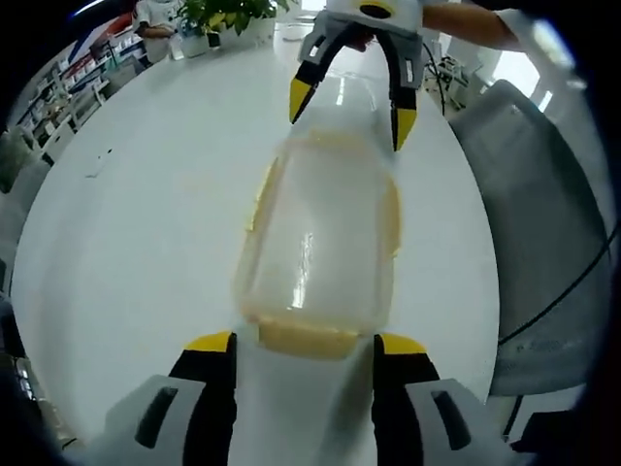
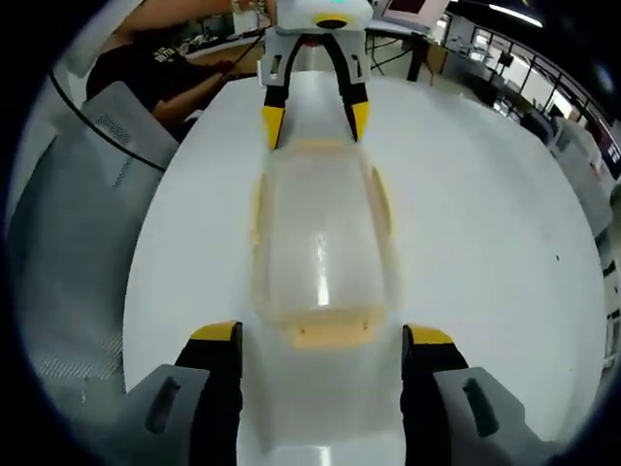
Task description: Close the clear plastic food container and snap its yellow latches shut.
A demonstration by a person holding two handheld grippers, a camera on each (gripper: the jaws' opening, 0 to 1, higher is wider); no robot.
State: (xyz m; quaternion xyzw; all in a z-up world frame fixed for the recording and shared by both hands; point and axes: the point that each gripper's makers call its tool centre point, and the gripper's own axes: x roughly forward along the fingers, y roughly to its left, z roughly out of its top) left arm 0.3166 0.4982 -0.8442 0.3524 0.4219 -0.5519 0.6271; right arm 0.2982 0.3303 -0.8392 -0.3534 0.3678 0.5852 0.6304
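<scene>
Clear container (image 1: 318, 238) lies lidded on white table (image 1: 136, 223); left gripper (image 1: 305, 342) and right gripper (image 2: 321, 333) face its ends, jaws wide, empty. Grey chair (image 1: 543, 233) beside table.

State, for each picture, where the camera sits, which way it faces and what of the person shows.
Left gripper view: rides the left gripper, looking along the container toward the right gripper; a forearm shows.
Right gripper view: rides the right gripper, facing the left gripper.
Shared: the container, white table, both grippers facing each other.
</scene>
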